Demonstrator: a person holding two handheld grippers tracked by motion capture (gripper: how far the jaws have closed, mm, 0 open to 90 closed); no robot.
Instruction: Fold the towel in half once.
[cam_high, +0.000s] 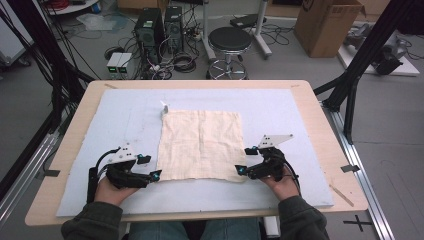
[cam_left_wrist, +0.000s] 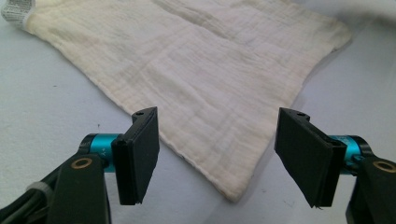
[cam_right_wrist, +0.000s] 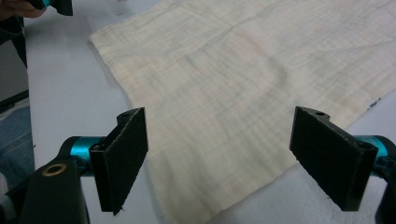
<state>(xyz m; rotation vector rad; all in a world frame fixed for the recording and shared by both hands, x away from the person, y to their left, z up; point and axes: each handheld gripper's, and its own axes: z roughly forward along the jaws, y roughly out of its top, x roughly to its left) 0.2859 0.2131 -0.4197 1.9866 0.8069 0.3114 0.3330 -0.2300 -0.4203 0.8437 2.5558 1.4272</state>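
Both grippers stand spread wide and grip nothing: left gripper (cam_high: 150, 167) at the near left corner of the cream cloth (cam_high: 201, 144), right gripper (cam_high: 245, 160) at its near right corner. Cloth lies flat, mid-way on the pale blue mat (cam_high: 125, 115) over the wooden table (cam_high: 75, 120), with bare mat all round.

High view sits above the person's side, looking forward and down over the whole table (cam_high: 70, 150); both gripper views ride low and close, looking along their jaws across the cloth (cam_left_wrist: 205, 70); all three share that cloth, each gripper view facing one near corner.
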